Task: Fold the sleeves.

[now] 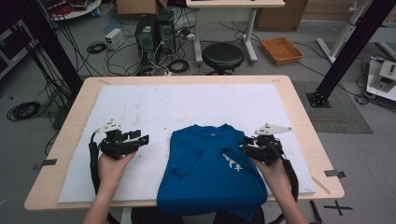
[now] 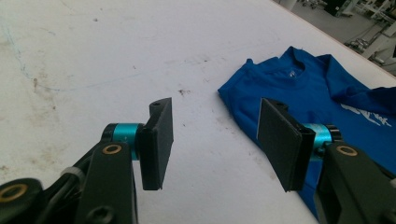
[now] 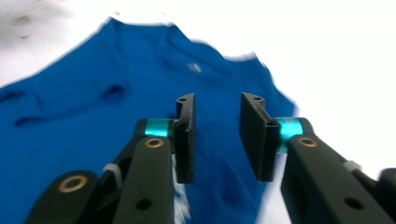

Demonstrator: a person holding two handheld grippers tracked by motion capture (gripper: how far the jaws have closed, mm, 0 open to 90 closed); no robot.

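**Both grippers apart-jawed beside a folded blue shirt**

Now, from the high view, your left gripper [image 1: 144, 138] sits over the white mat [image 1: 140, 107] to the left of the blue T-shirt [image 1: 210, 172], well clear of the cloth, with your left hand [image 1: 112, 165] wrapped around its body. Your right gripper [image 1: 243, 143] sits at the shirt's right edge, over or just at the fabric, with your right hand [image 1: 271, 170] behind it. The shirt lies near your side of the table [image 1: 299, 107], collar away from you, with its sides folded inward and its lower hem hanging over the table's near edge. White print shows on its right part. A black stool [image 1: 222, 56] stands on the floor beyond the table.

Next, in the left gripper view, your left gripper [image 2: 215, 135] has its jaws wide apart with nothing between them except bare, stained mat [image 2: 93, 56]. The shirt [image 2: 299, 88] lies ahead and to the right, its collar and one folded sleeve visible, partly behind the right-hand jaw.

Finally, in the right gripper view, which is blurred, your right gripper [image 3: 217, 135] has its jaws parted with a clear gap and nothing clamped. The shirt [image 3: 93, 116] spreads beneath and ahead of them, collar at the far end, and white mat [image 3: 336, 60] shows to the right.
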